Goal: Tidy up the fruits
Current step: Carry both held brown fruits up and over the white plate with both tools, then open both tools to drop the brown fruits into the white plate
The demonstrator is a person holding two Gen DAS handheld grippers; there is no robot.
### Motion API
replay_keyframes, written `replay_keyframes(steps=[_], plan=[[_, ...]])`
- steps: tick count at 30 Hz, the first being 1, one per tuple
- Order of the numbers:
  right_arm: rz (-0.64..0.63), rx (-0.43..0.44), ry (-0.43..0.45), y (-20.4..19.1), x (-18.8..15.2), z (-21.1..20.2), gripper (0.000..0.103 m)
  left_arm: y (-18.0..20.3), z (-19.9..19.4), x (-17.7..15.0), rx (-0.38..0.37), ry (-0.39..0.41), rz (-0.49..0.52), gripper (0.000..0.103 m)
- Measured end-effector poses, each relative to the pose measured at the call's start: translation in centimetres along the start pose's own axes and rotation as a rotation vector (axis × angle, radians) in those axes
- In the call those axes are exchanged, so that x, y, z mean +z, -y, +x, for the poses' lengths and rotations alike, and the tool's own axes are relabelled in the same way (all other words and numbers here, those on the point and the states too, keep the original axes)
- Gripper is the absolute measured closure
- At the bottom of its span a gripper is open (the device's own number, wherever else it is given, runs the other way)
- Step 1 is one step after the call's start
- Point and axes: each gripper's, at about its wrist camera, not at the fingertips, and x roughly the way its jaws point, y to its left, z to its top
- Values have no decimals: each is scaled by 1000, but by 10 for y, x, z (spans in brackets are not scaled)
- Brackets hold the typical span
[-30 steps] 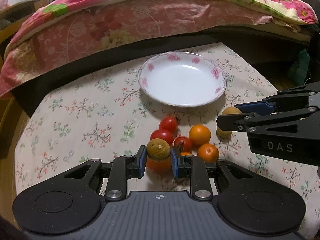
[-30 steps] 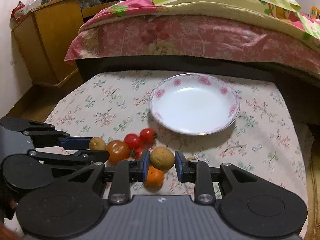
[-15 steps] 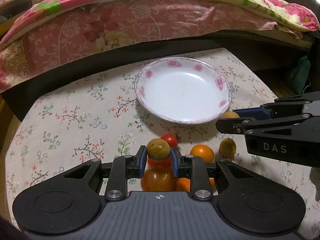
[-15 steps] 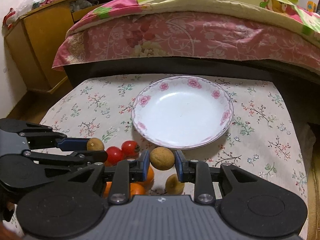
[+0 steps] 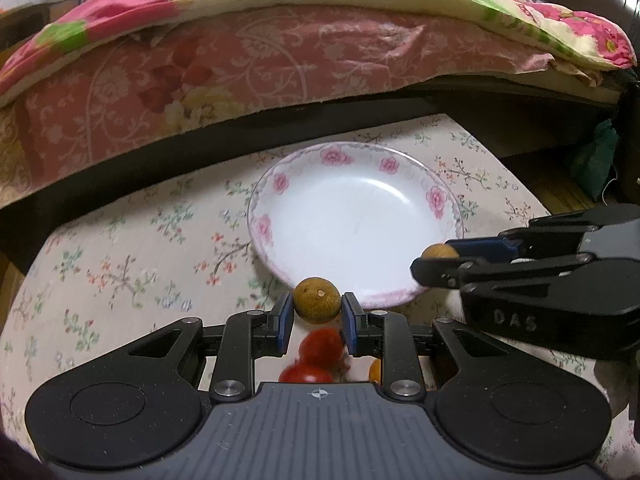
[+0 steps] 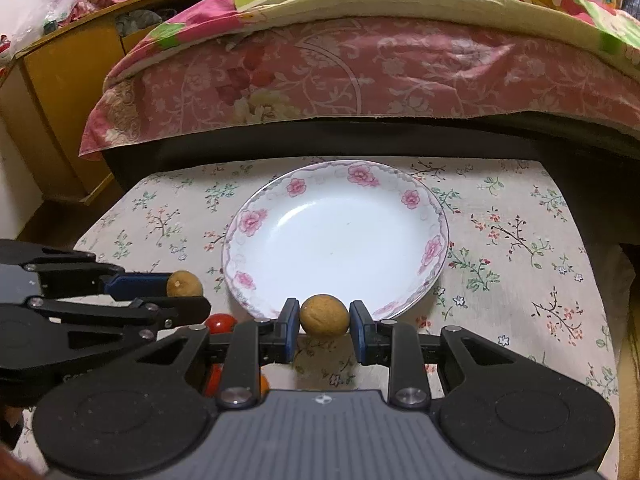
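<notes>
Nothing plated yet, so the task looks barely started: the white shallow ceramic plate with pink rose rim (image 6: 430,250) is bare, all fruit off it.

Nearest, at 6 o'clock in the left wrist view, two round red cherry tomatoes (image 5: 322,346) and a sliver of a small orange fruit (image 5: 375,370) lie on the floral-print tablecloth (image 5: 120,264), partly hidden under the gripper body. More may sit below, cannot tell.

Left gripper (image 5: 317,312): jaws clamped tight on a round brown longan-like fruit (image 5: 317,300), held clear of the cloth, just short of the plate's near rim.

Right gripper (image 6: 325,317): likewise pinched closed on a second tan-brown round fruit (image 6: 324,315), at the plate's 6 o'clock edge. In the left view it comes in from 3 o'clock.

Left to do, by my read: drop both brown fruits on the plate, then fetch tomatoes and orange fruit.

Farthest, at 12 o'clock, a pink floral quilted bed (image 6: 360,64).
</notes>
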Motion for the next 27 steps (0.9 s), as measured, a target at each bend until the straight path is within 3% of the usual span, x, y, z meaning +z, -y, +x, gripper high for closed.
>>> replay_keyframes(steps=[19,25,27], plan=[[33,-10,29,12,7,9,72,-11,6,8,15,9,-31,65],[47,-8,32,11,7,5,71,-33,-9,-1,59,30,-23,54],[41,1,33,8,6,3,71,-54,-12,-8,73,26,-48,54]])
